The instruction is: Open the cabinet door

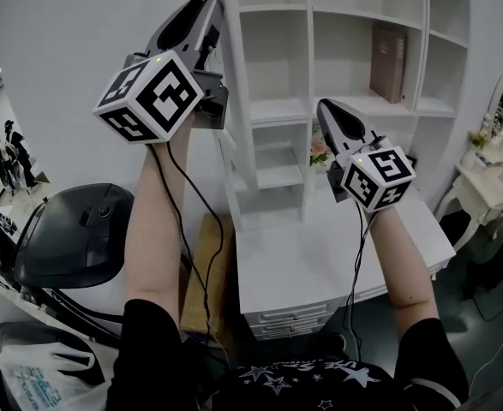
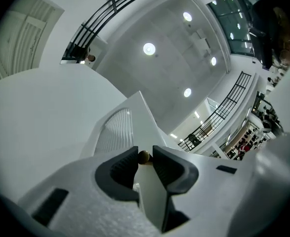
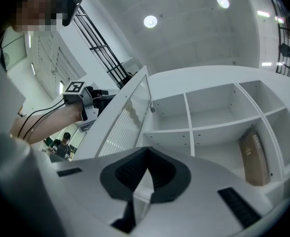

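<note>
1. Gripping the small brass knob (image 2: 144, 156): the left gripper (image 2: 145, 160) has both dark pads pressed on it. The gap is narrow and the knob sits right at the tips.
2. The knob is on the edge of the cabinet door (image 2: 116, 132). The door's white edge runs down between the 2 jaws, with its ribbed panel to the left.
3. Head view: the left gripper (image 1: 212, 5) is raised high at upper left. Its tips are against the door (image 1: 236, 92), which shows nearly edge-on along the left side of the white shelf unit (image 1: 362, 101).
4. Right gripper view: the door (image 3: 127, 113) stands swung out from the cabinet, with open compartments exposed to its right. The left gripper's marker cube (image 3: 74, 88) shows beyond the door's outer edge.
5. Right gripper (image 3: 145, 154): jaws together, nothing between them. In the head view the right gripper (image 1: 328, 110) hangs in front of the shelves, above the desk (image 1: 320, 255) and well apart from the door.
6. A brown book (image 1: 388, 62) leans in an upper right compartment.
7. The desk is white and stands against the shelf unit. It has drawers (image 1: 285, 319) under its front edge.
8. Flowers (image 1: 320, 152) stand at the back of the desk, just left of the right gripper.
9. A black rounded object (image 1: 71, 229) lies at lower left; can't tell what it is.
</note>
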